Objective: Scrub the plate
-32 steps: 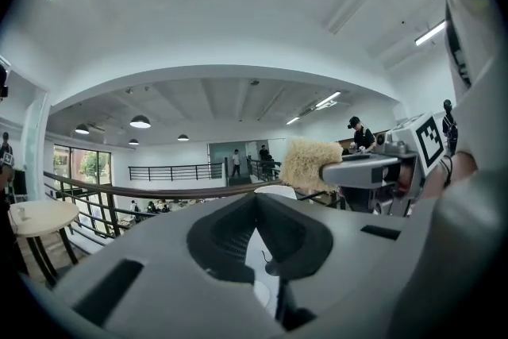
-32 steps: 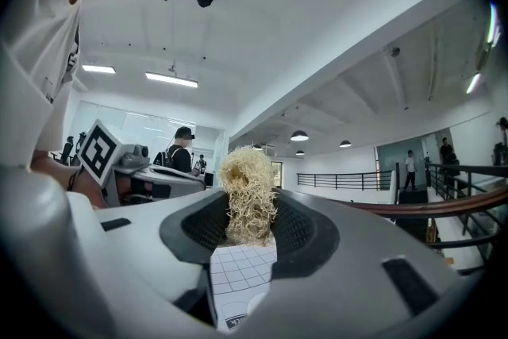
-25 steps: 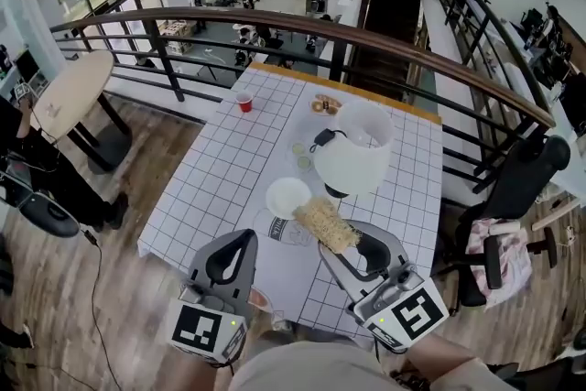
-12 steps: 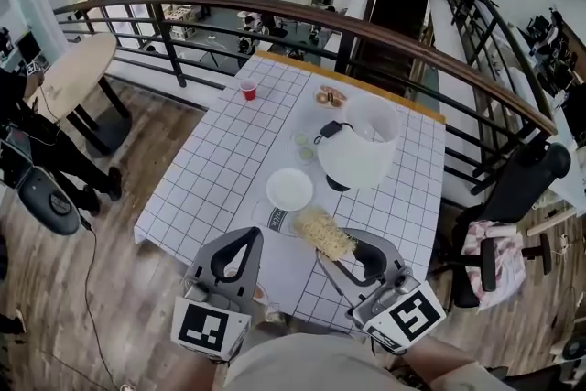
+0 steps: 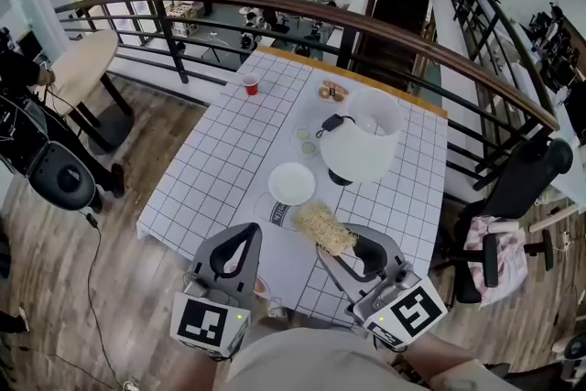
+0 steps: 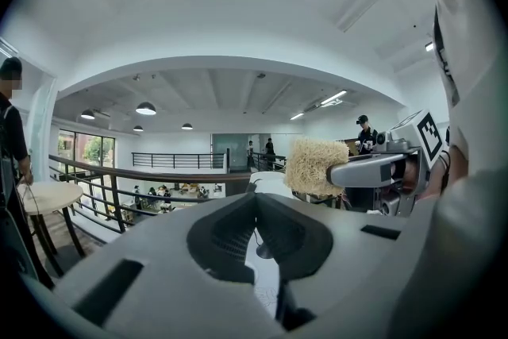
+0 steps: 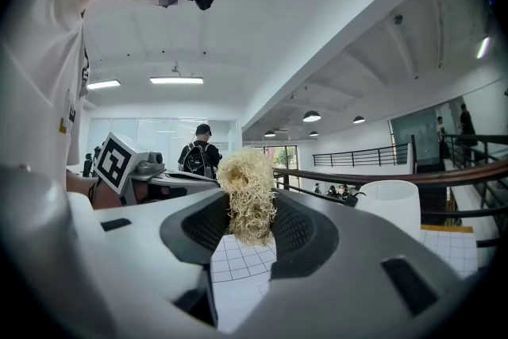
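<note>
Now | one plate (image 5: 291, 183) | left tongs (image 6: 255, 197) together, empty | right tongs (image 7: 248, 212) clamped on one scrubber (image 5: 322, 227)

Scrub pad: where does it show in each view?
Head view: scrub pad lower centre, held in the right claw.
Left gripper view: right of centre, poking out of that claw.
Right gripper view: centre, clamped between the jaws.
Shared landmark: the brown railing.

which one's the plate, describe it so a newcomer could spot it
Start at the white grid-patterned table by the railing. Near its front middle lies the plate, just beyond the straw-coloured scrubber. It's the only flat, plain white, empty disc.
</note>
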The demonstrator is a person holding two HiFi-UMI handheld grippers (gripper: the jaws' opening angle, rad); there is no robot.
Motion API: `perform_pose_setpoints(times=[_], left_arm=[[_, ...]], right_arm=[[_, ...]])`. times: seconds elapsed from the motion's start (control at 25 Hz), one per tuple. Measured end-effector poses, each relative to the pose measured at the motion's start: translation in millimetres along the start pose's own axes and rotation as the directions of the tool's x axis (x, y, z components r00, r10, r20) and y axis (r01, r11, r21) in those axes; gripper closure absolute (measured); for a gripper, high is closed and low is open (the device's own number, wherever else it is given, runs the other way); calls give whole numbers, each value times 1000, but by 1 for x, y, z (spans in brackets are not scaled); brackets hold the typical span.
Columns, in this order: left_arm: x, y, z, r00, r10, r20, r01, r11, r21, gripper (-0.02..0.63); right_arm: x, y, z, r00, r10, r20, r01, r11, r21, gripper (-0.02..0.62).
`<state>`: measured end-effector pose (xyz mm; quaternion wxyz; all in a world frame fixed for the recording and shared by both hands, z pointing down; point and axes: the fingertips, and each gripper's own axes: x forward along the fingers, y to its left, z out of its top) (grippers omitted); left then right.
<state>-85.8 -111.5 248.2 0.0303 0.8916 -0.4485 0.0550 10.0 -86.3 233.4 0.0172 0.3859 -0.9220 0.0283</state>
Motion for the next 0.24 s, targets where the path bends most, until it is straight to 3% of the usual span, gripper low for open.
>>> perform_pose_setpoints(times=[0.24], left_arm=[[-3, 0, 2, 1000, -2, 24, 1, 999, 38, 592]], right_arm=[[-1, 4, 7, 1000, 13, 19, -13, 1000, 25, 449]])
